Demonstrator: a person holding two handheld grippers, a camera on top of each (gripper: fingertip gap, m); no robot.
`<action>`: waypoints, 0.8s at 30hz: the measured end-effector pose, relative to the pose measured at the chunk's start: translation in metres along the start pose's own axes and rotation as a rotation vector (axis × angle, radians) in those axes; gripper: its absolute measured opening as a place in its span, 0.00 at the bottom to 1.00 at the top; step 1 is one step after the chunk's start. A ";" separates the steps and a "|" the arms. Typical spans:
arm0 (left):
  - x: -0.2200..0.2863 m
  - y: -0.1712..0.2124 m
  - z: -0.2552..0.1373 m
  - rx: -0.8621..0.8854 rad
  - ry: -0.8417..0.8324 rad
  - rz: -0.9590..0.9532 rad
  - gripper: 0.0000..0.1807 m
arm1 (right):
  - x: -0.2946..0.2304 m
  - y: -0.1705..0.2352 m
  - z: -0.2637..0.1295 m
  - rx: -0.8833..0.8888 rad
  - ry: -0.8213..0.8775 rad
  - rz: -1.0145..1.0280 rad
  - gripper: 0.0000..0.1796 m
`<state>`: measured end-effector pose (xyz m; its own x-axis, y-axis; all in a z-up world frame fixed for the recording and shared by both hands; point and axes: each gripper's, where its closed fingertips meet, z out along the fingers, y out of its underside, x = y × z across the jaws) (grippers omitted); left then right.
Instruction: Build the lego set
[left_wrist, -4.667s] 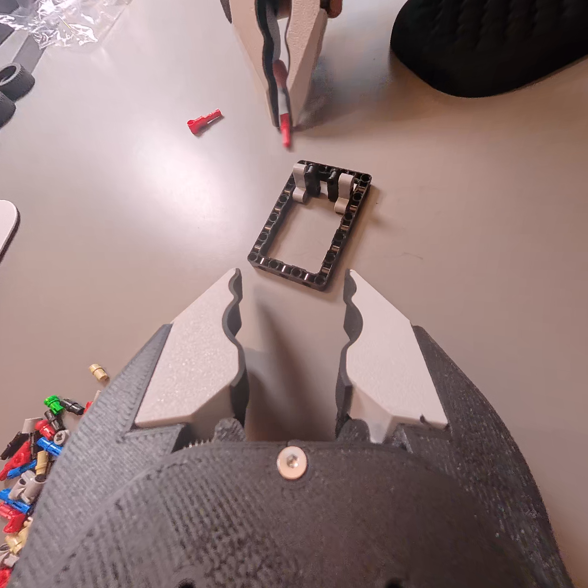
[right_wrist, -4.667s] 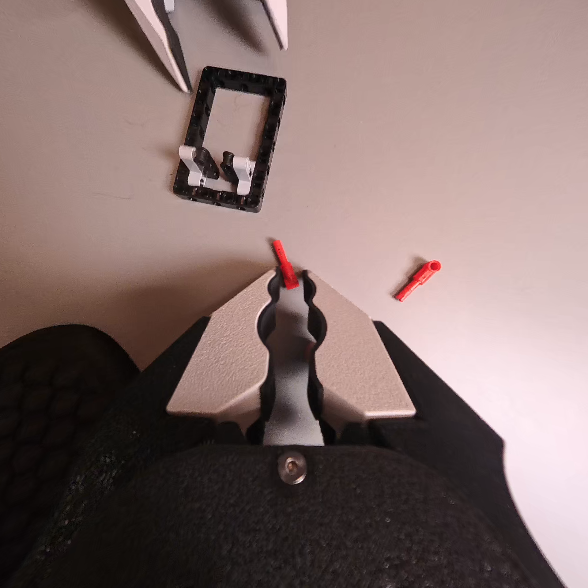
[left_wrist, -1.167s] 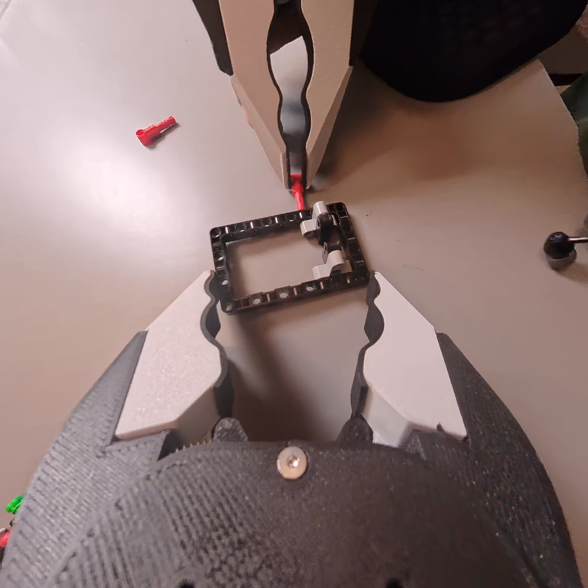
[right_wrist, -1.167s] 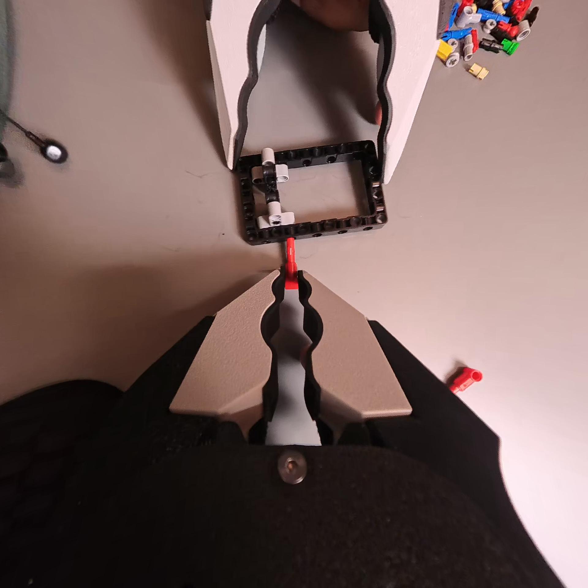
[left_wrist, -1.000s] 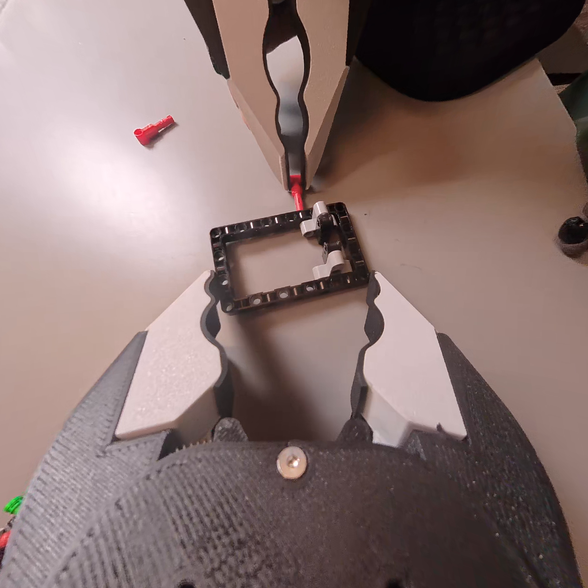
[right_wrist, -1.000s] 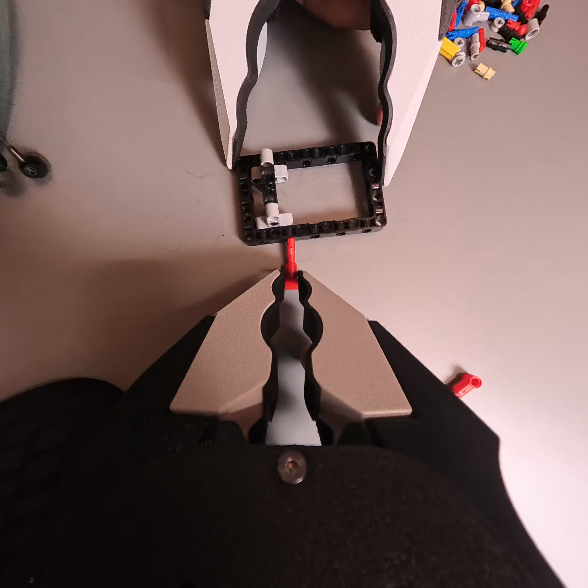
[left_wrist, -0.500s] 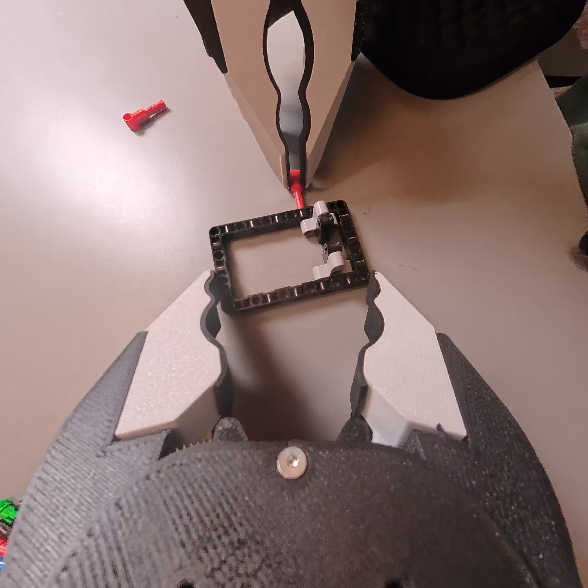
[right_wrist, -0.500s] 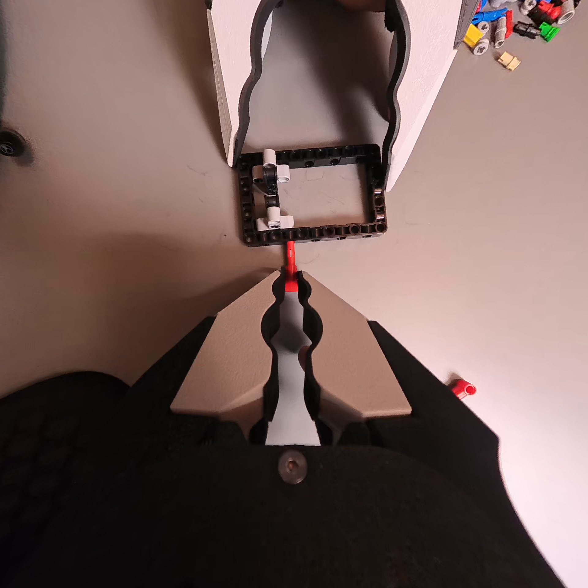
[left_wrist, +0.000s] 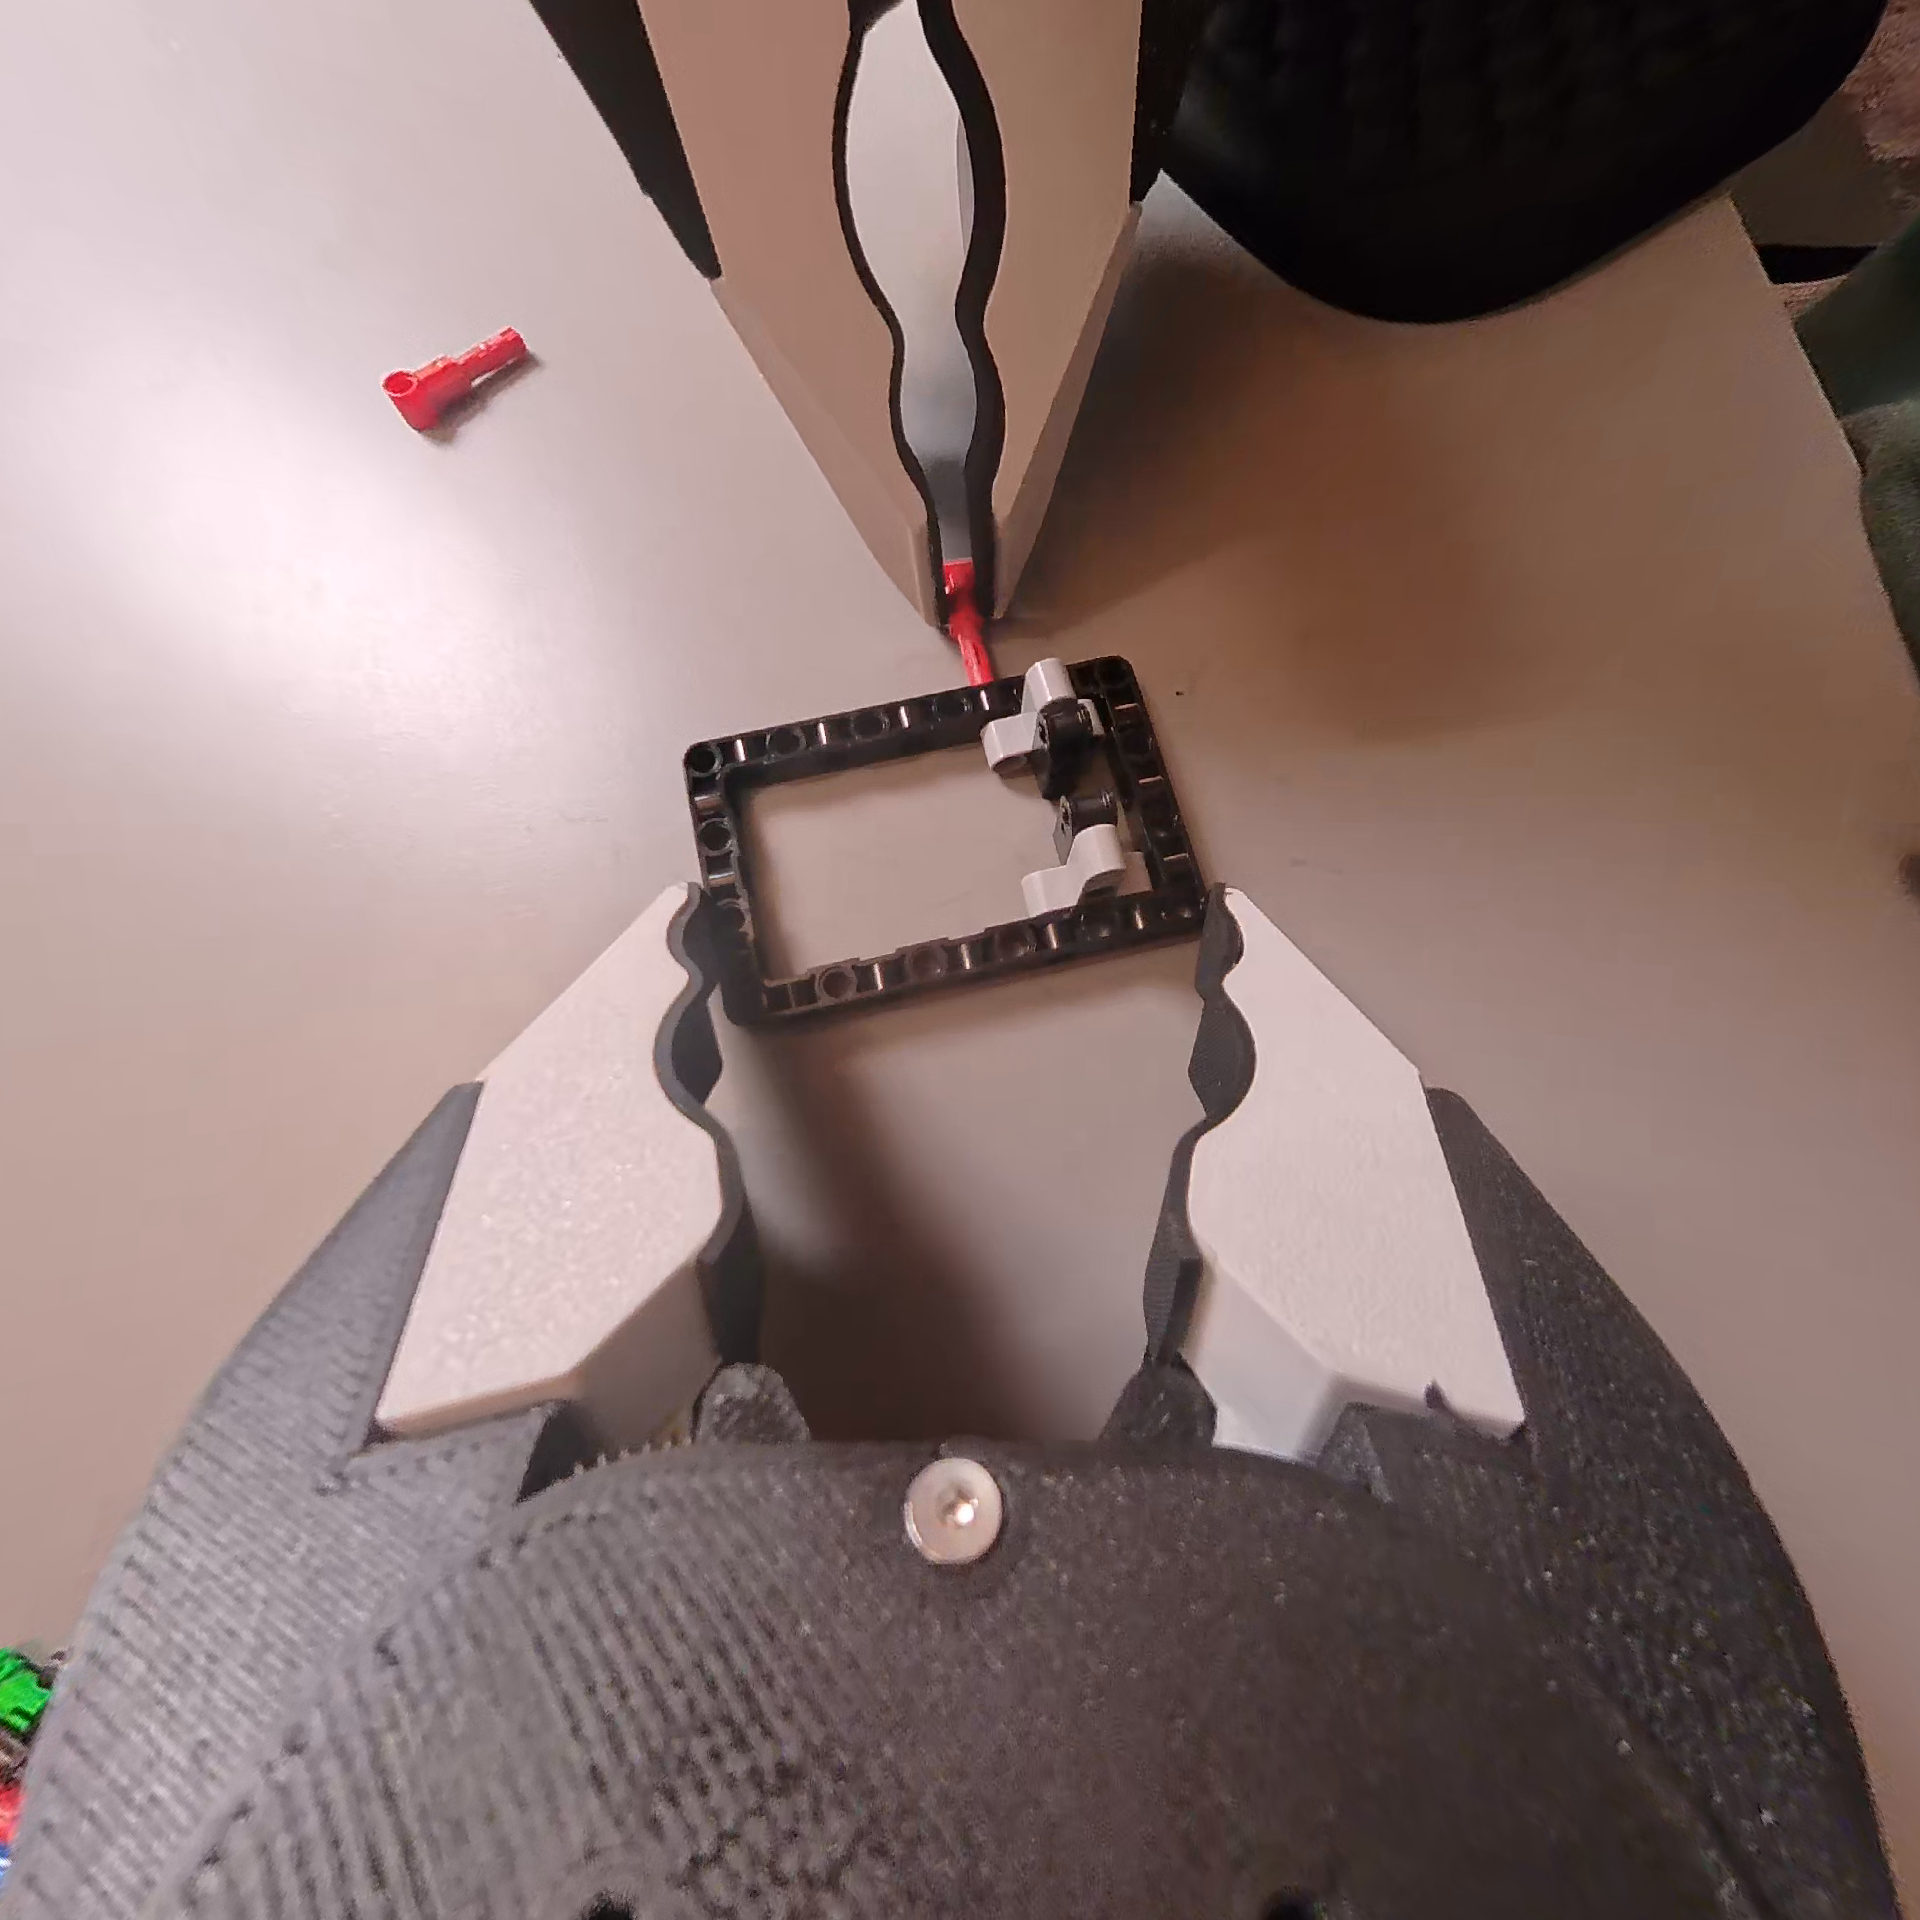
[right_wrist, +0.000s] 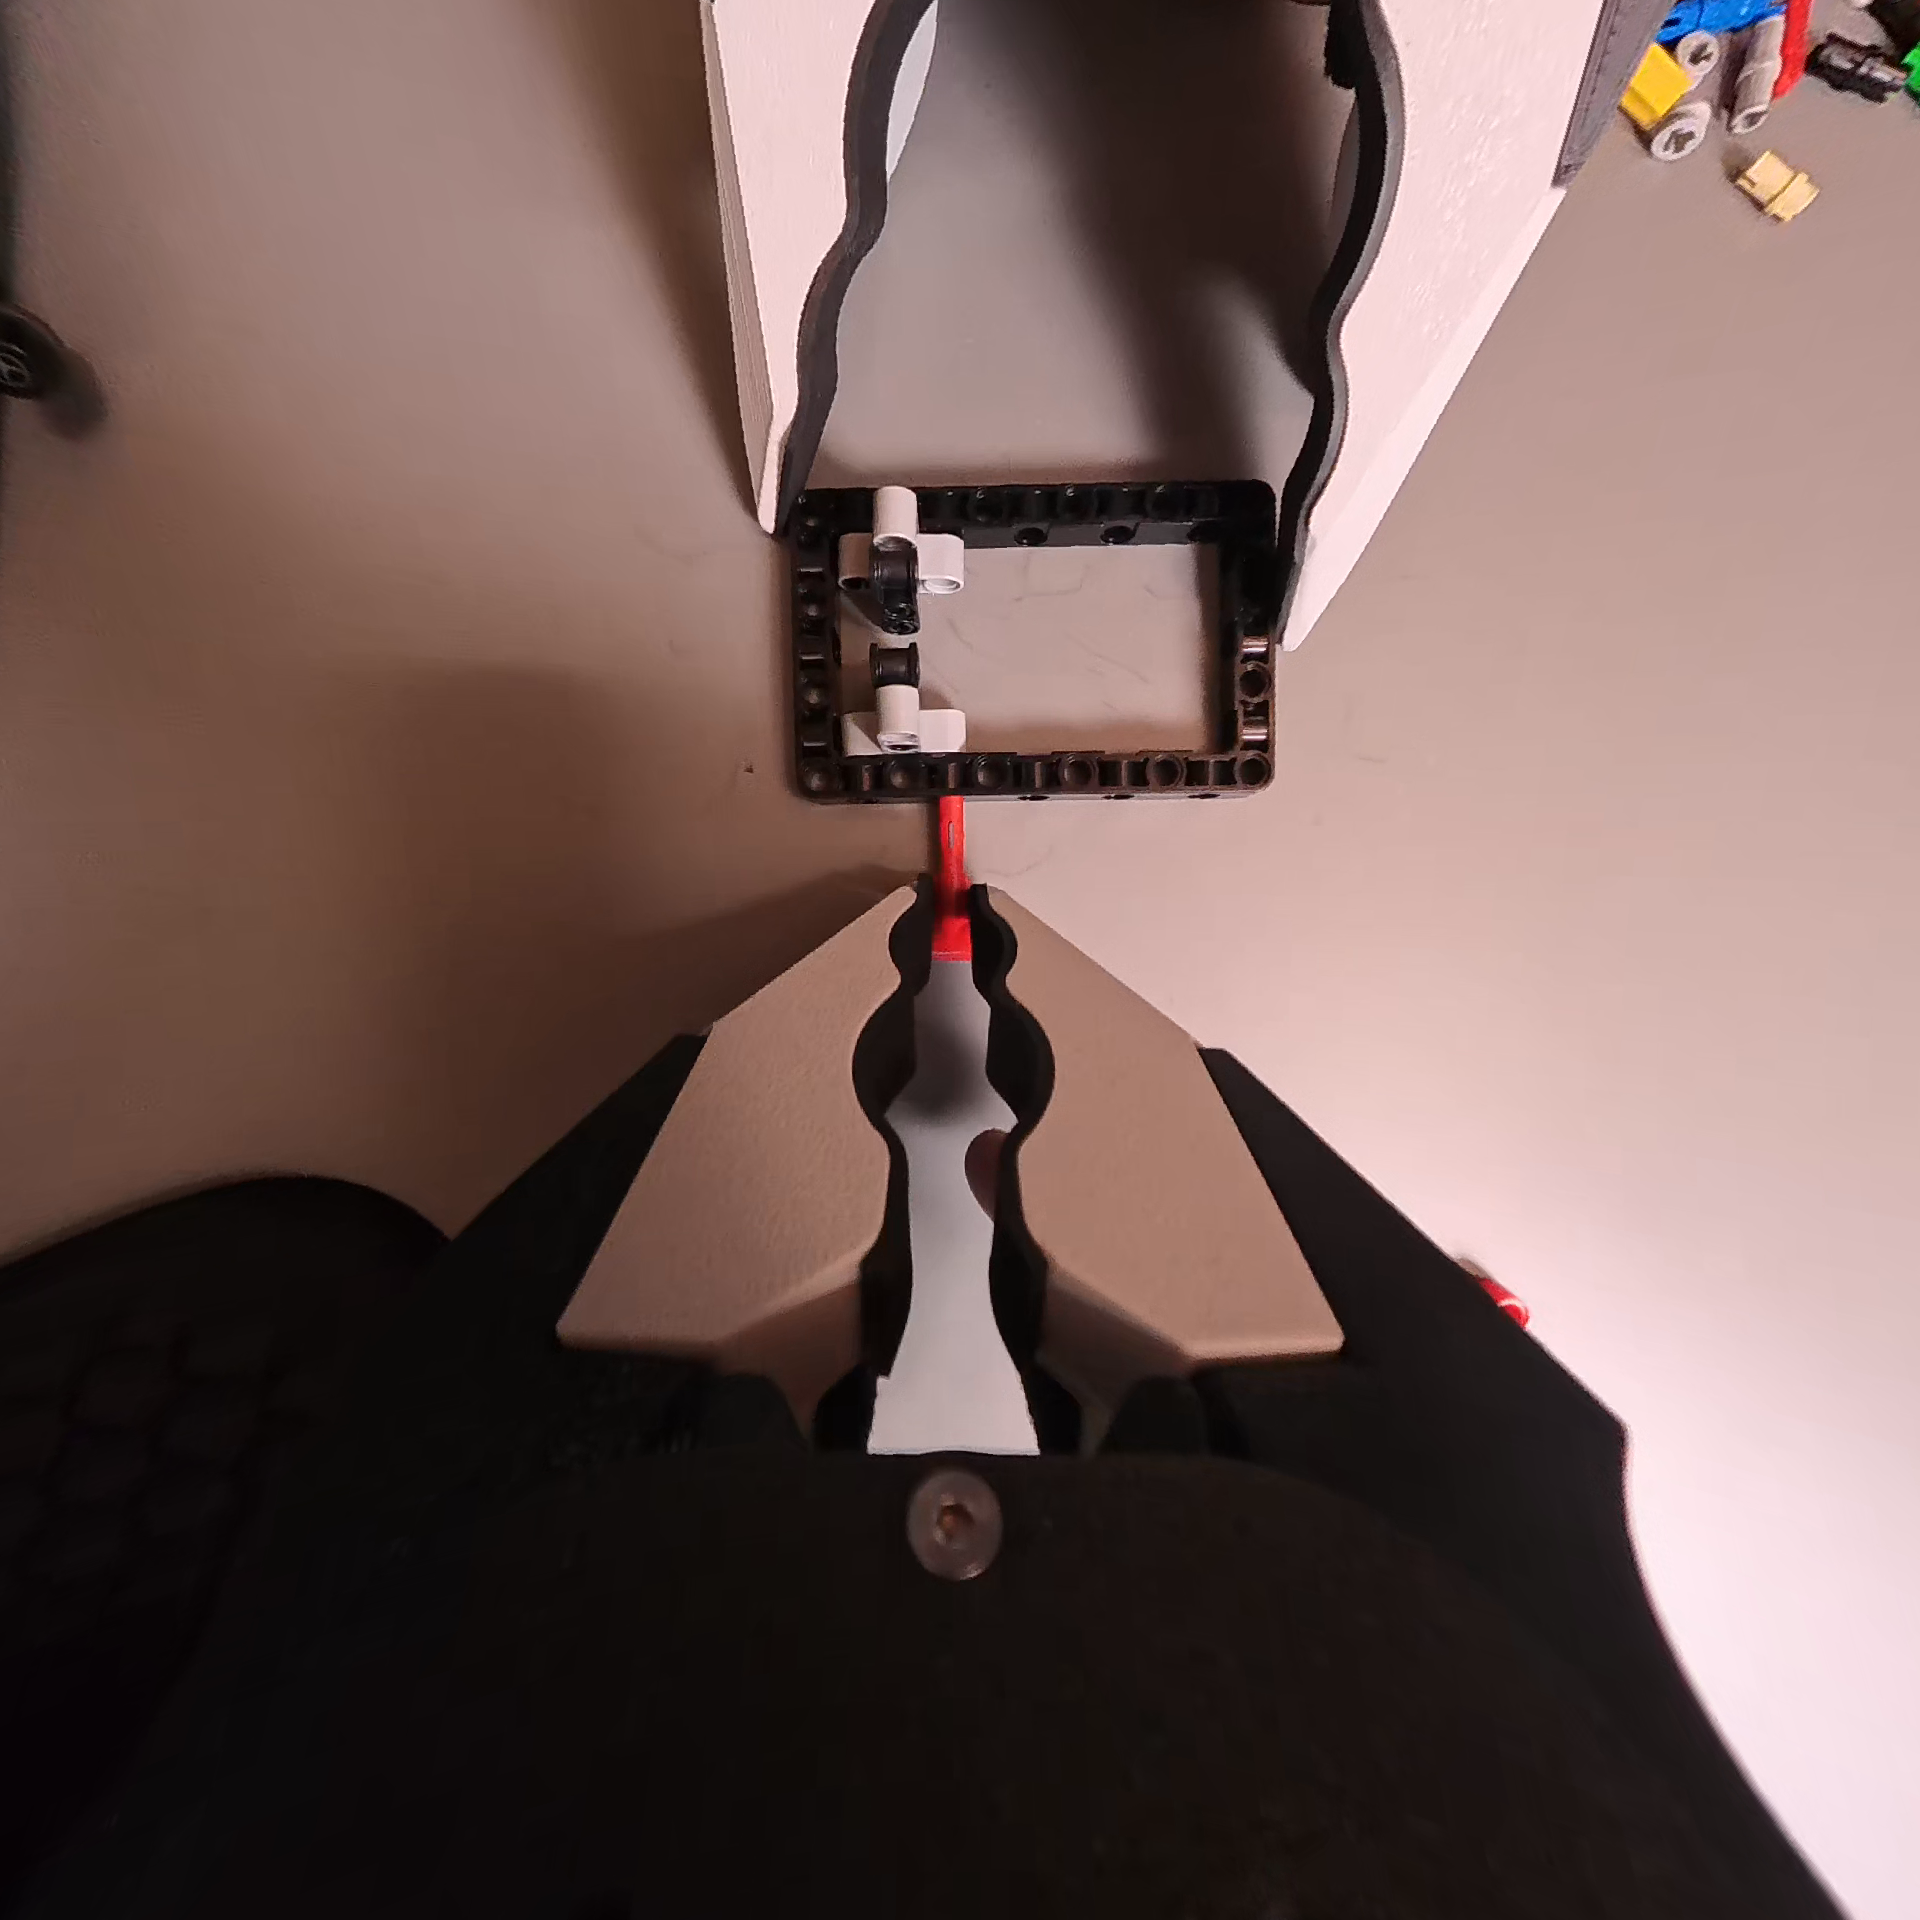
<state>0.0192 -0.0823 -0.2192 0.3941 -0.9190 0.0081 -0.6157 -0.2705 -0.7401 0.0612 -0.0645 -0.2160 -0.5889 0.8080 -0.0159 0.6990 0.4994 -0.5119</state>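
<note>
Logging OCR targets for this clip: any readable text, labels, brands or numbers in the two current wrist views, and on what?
None. No readable writing shows on the black rectangular Technic frame, the red pin clamped in the right gripper, the loose red pin, the left gripper or the beige table.

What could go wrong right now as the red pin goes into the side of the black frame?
The right gripper pinches only the back end of the red pin, so a slight tilt might jam it at the hole of the black frame or twist it loose. The left gripper brackets the frame with wide-spread fingers; whether they clamp it is unclear, so a push could slide the frame on the table.
</note>
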 end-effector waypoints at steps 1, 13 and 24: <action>0.000 0.000 0.000 0.001 0.000 0.000 0.51 | 0.000 0.000 0.000 -0.003 -0.002 -0.001 0.02; 0.001 -0.001 0.001 0.007 0.004 0.003 0.51 | -0.002 -0.010 0.004 0.035 -0.016 0.035 0.00; 0.009 -0.009 0.010 0.013 0.020 0.032 0.52 | 0.007 -0.032 -0.011 0.144 0.063 0.040 0.00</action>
<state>0.0353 -0.0853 -0.2189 0.3602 -0.9329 -0.0021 -0.6186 -0.2372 -0.7491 0.0388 -0.0715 -0.1903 -0.5321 0.8466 0.0124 0.6536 0.4200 -0.6295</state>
